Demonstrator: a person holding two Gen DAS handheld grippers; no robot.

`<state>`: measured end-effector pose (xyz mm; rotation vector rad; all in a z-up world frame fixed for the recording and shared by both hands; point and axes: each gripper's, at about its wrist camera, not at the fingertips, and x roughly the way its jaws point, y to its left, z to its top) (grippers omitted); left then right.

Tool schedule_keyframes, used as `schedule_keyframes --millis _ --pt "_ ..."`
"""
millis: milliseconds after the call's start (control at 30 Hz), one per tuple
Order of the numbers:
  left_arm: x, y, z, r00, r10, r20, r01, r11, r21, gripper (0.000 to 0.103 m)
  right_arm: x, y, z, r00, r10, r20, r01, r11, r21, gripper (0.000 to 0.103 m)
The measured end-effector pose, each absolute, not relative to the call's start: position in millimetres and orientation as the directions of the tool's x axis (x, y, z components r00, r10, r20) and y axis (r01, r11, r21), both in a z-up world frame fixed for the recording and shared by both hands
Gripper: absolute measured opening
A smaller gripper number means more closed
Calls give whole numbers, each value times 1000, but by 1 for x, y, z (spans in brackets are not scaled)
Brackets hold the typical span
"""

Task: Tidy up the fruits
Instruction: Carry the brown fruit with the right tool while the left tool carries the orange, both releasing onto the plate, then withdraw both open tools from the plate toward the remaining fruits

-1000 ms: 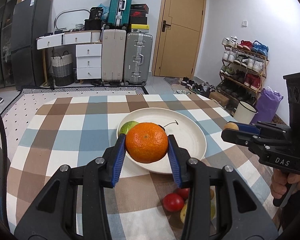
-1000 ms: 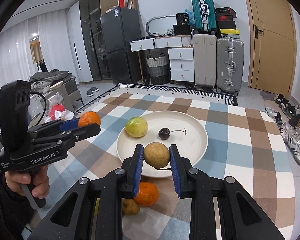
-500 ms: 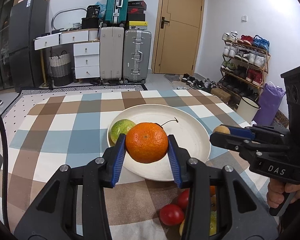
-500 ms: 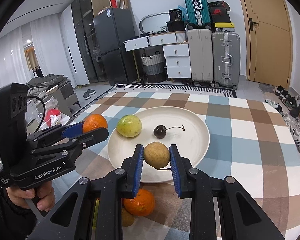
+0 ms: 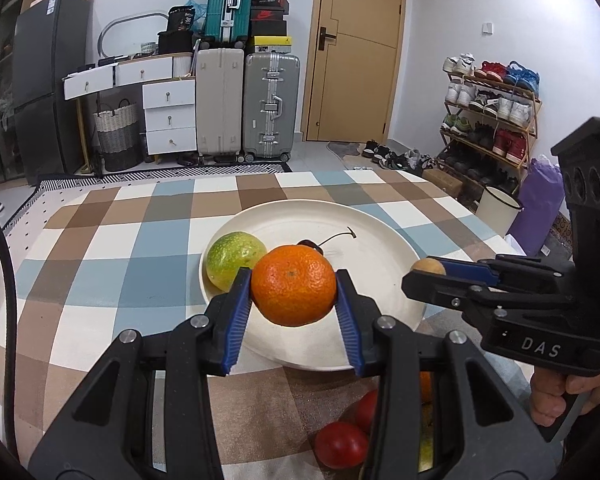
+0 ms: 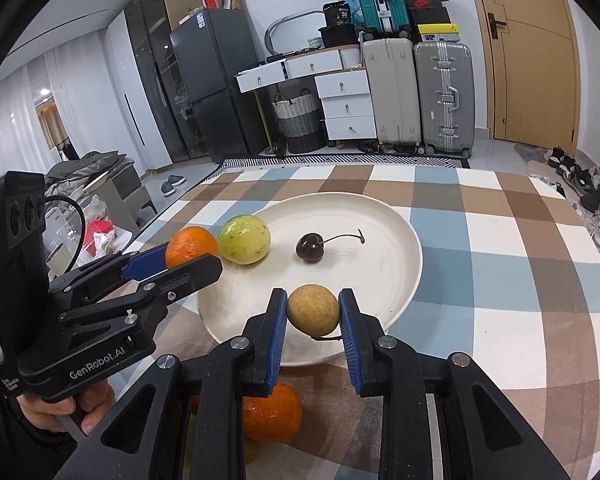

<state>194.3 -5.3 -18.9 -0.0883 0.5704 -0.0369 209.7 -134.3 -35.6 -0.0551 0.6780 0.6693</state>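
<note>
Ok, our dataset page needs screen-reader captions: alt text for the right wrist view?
The right hand-held gripper grips a tan round fruit above a white plate holding a dark cherry and yellow-green fruit. At left, the left hand-held gripper holds an orange.

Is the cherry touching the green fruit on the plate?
Apart. The right wrist view shows bare plate between the cherry and the green fruit.
</note>
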Motion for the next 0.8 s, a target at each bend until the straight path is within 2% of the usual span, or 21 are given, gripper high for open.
schedule_keyframes --millis 267,400,467,633,667,800 --pt "199 -10 -21 833 -63 -549 23 997 -79 38 217 -130 -43 575 542 -613 -574 801 170 27" --pt "199 -11 -21 841 -58 -538 19 997 -77 38 216 -132 -40 586 540 -604 -572 804 165 32" --pt "199 -11 -22 844 -56 -533 16 997 -79 42 214 -134 -39 595 537 -598 -568 807 159 36" --pt "194 -5 -20 861 -37 -507 -9 996 -89 78 212 -141 -36 613 530 -586 -558 815 153 50" --pt "192 -3 -19 865 -32 -501 -15 996 -91 81 211 -142 -36 615 526 -587 -556 818 149 54" --pt "189 2 -18 866 -21 -499 -29 995 -92 85 209 -145 -34 635 509 -581 -545 828 130 80"
